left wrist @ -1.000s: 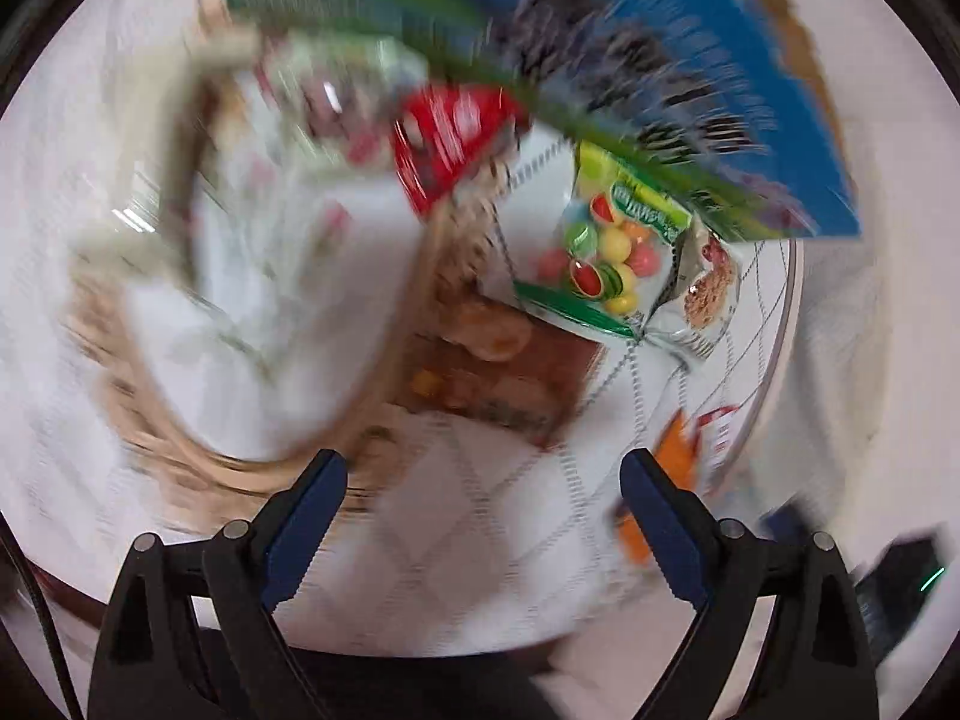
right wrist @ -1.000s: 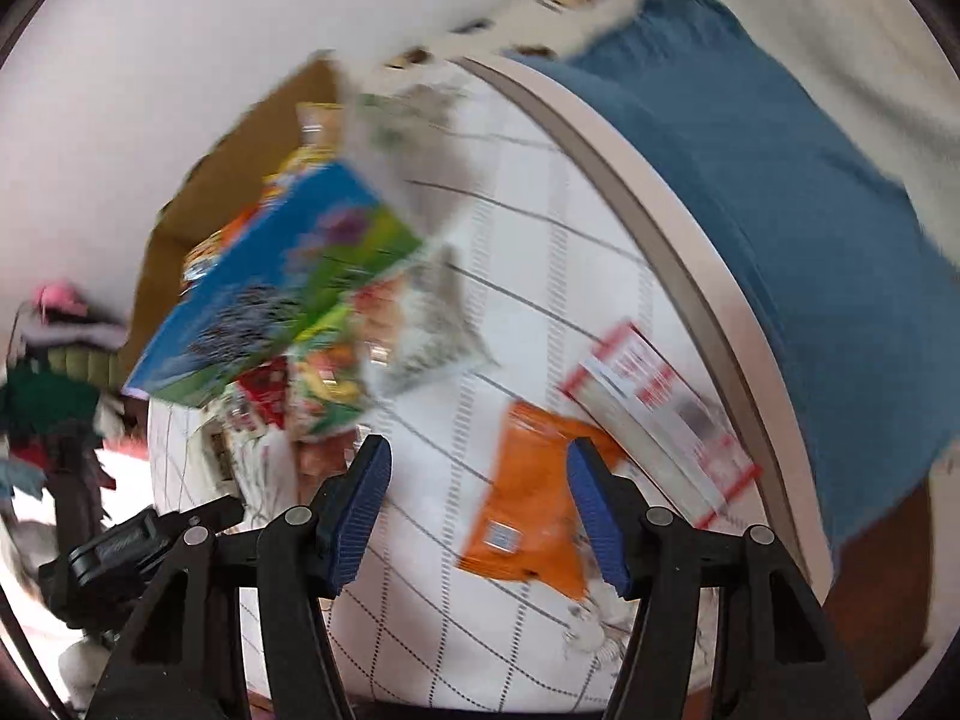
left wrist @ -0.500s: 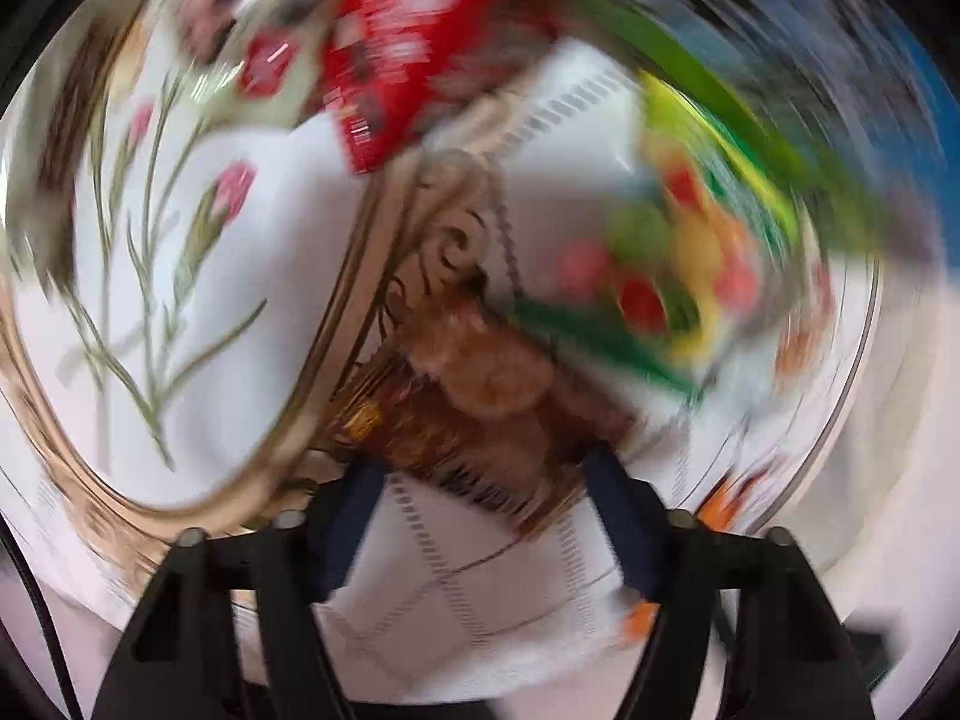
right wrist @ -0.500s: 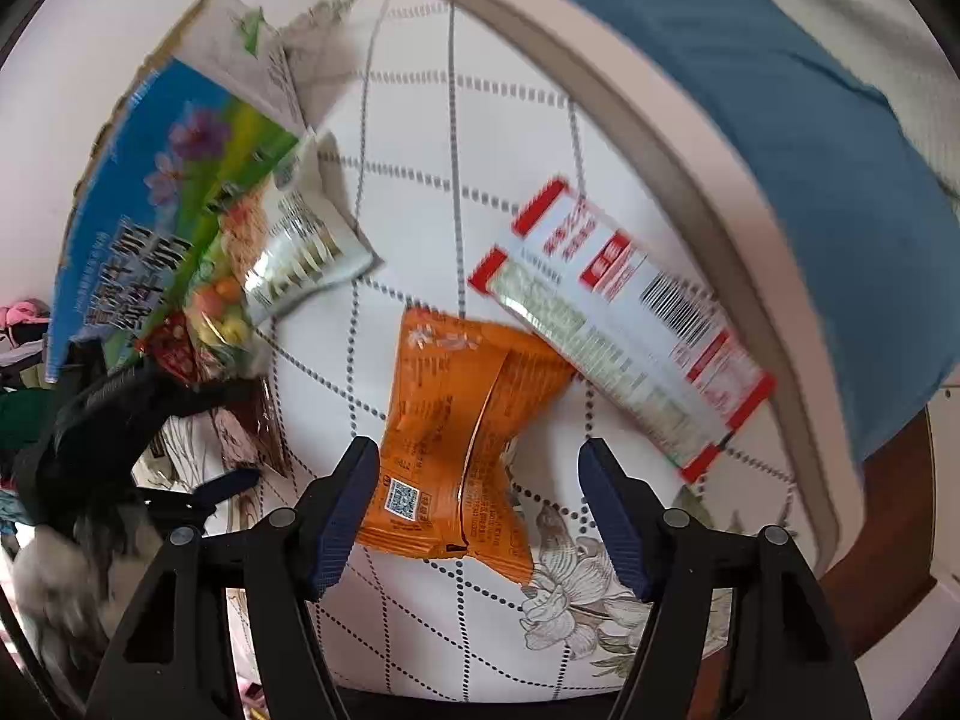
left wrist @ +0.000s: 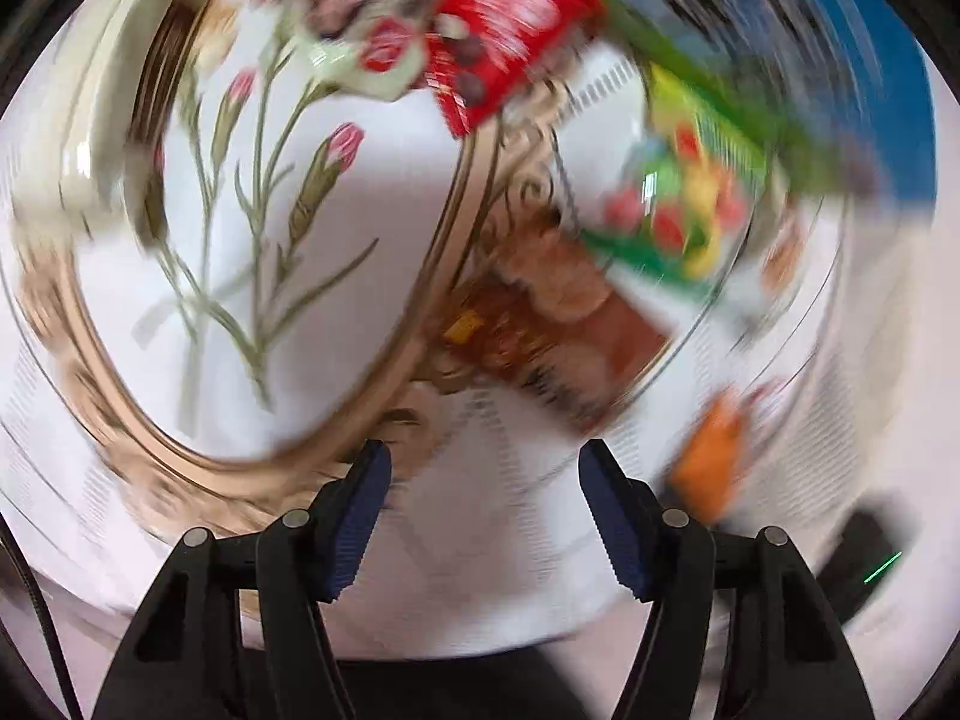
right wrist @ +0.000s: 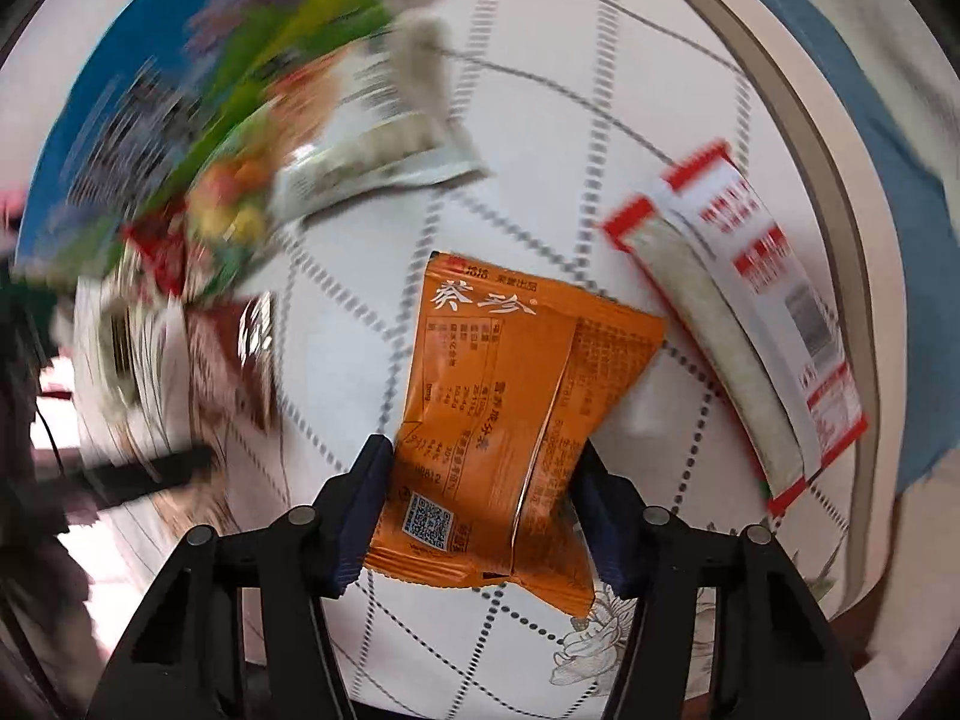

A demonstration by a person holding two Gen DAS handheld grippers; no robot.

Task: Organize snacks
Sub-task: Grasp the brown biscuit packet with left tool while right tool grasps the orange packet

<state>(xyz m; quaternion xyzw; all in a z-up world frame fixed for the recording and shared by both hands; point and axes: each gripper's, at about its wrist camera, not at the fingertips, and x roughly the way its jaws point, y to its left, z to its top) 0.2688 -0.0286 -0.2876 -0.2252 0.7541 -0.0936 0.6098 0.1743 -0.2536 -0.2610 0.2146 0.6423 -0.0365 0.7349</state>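
Left wrist view, blurred by motion: the left gripper point(left wrist: 485, 474) is seen with jaws spread wide and nothing between them, above the white grid-patterned tablecloth point(left wrist: 504, 516). A large gold-rimmed plate with painted pink flowers point(left wrist: 252, 228) is seen left of centre. A brown biscuit packet point(left wrist: 558, 330) lies against the plate's right rim. A red snack packet point(left wrist: 510, 66) overlaps the rim at the top. A green fruit-candy bag point(left wrist: 684, 210) lies to the right.

Right wrist view: the right gripper point(right wrist: 480, 474) is seen with jaws set around the orange foil snack packet point(right wrist: 516, 396), pads at its two side edges; a firm grip cannot be told. A red-and-white wrapped bar point(right wrist: 750, 324) lies just beside it, to the right.
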